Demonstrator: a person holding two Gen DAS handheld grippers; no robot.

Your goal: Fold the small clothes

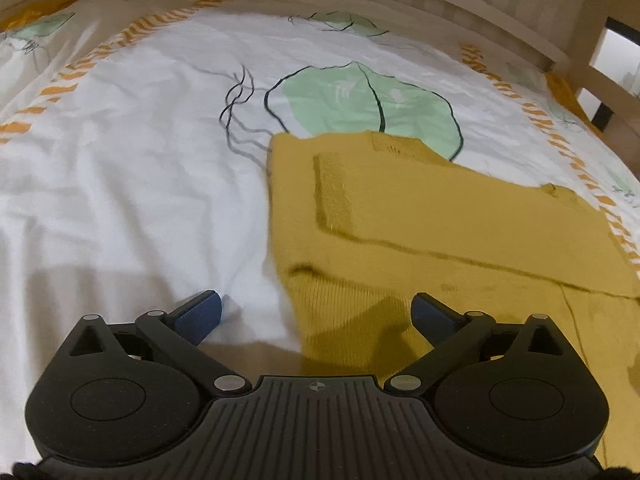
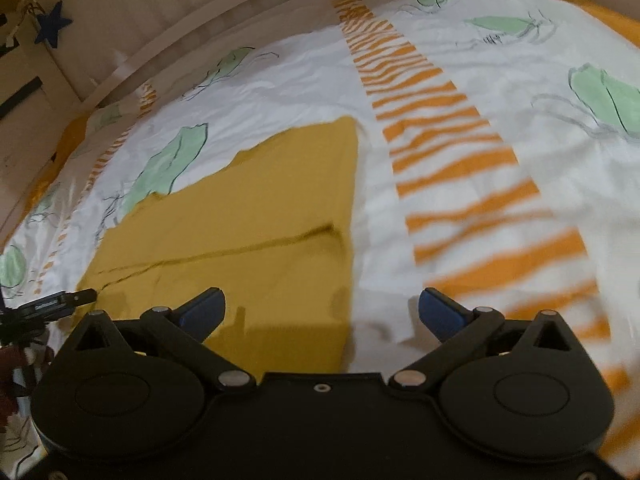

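Note:
A mustard-yellow knit garment [image 1: 440, 232] lies flat on the bed, partly folded, with a layer laid across its top. In the left wrist view my left gripper [image 1: 316, 312] is open and empty, hovering over the garment's near left corner. In the right wrist view the same garment [image 2: 248, 216] spreads to the left. My right gripper [image 2: 322, 310] is open and empty over the garment's near right corner, its right finger [image 2: 440, 312] over the sheet.
The bed cover [image 1: 120, 168] is white with green leaf prints and orange striped bands [image 2: 448, 152]. A wooden bed frame [image 1: 440, 12] runs along the far side. The other gripper's tip [image 2: 60, 302] shows at the left edge of the right wrist view.

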